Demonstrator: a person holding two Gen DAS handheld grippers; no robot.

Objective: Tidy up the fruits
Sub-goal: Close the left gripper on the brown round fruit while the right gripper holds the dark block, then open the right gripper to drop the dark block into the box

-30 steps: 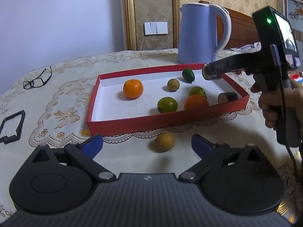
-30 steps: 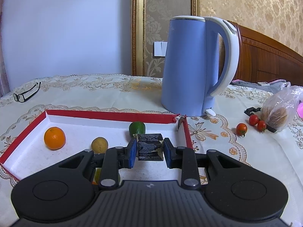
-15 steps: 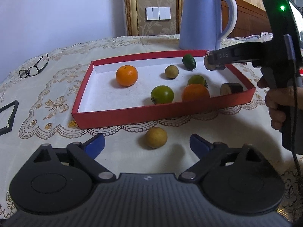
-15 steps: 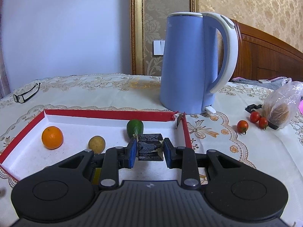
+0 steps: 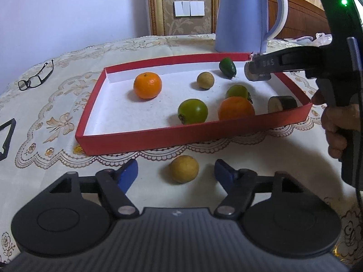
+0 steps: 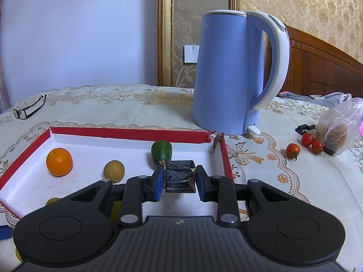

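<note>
On the table (image 5: 68, 52), just short of the red tray's (image 5: 140, 138) near wall, a yellow-brown fruit (image 5: 184, 168) lies on the lace cloth. Our left gripper (image 5: 176, 173) is spread wide around it, one blue pad at its 9 o'clock and one at its 3 o'clock, neither touching it.

Inside the tray we count an orange (image 5: 147, 85) toward 10 o'clock, a small yellowish fruit (image 5: 205, 80) and a dark green fruit (image 5: 227, 67) toward 12, a green tomato-like fruit (image 5: 192, 111) and a second orange fruit (image 5: 236, 108) near the front wall, another green one (image 5: 237, 91) behind that, and a dark cut piece (image 5: 282, 103) at 3 o'clock.

Our right gripper (image 6: 179, 179) hangs over the tray's far right corner, clamped on a dark block-like piece (image 6: 180, 176) between its blue pads.

A blue kettle (image 6: 229, 77) stands beyond the tray at 12 o'clock. Glasses (image 5: 35, 77) lie at 10 o'clock. In the right wrist view, three cherry tomatoes (image 6: 292, 150) and a plastic bag (image 6: 338, 127) sit at 3 o'clock.
</note>
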